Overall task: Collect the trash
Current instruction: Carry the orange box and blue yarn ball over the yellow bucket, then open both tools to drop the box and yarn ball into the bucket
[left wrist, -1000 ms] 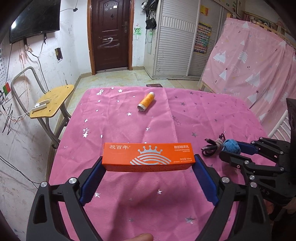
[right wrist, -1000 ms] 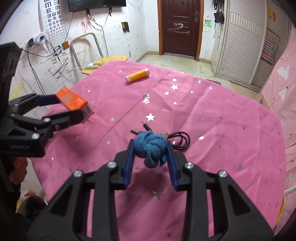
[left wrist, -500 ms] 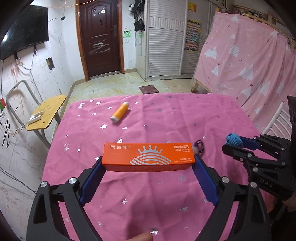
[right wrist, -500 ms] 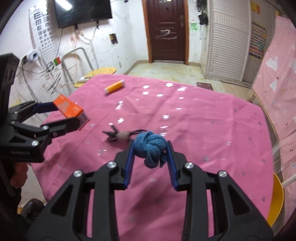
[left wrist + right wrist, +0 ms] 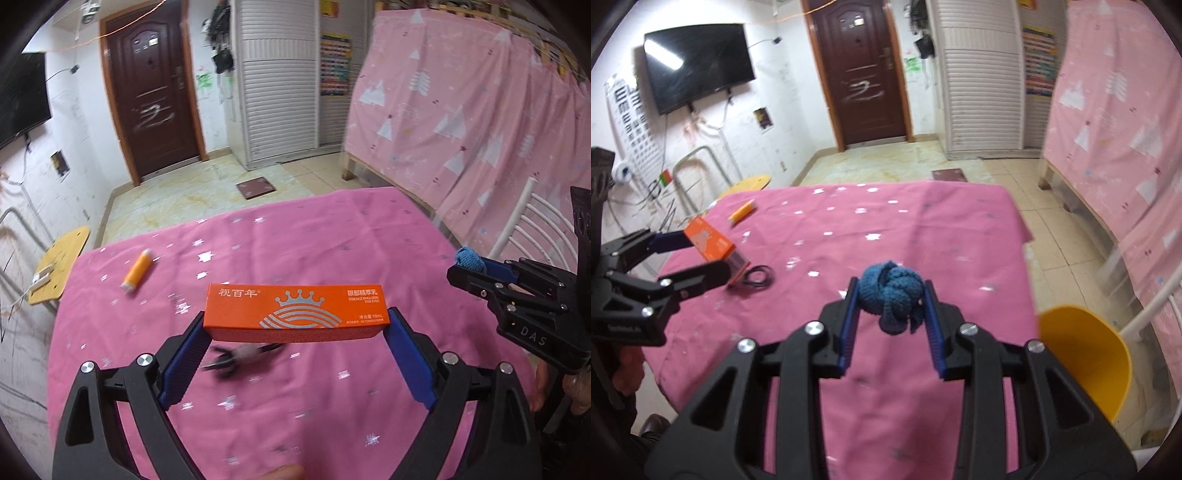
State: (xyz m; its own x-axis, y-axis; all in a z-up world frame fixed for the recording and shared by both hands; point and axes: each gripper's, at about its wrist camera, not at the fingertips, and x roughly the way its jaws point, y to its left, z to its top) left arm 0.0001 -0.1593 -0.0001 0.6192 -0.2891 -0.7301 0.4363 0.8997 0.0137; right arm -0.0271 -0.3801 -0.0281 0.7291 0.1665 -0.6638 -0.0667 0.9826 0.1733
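Trash items in hand: an orange carton [image 5: 296,308] and a knotted blue sock [image 5: 891,294], both lifted clear above the pink star-print tablecloth [image 5: 332,236]. Left gripper [image 5: 296,325] clamps the carton endwise, pads on its two short ends. Right gripper [image 5: 890,295] is closed snugly on the sock, pads pressing both flanks.

Carton: likely light, stiff card, smooth print; an endwise hold may slip or crush, so moderate squeeze. Sock: soft, compressible, grippy knit; take it across the knot's bulk.

On the tablecloth: orange tube [image 5: 137,270] toward the far left edge, black cable [image 5: 759,276] coiled near the middle, beneath the carton. Yellow bin [image 5: 1084,360] stands off the cloth's right edge, probably the drop point.
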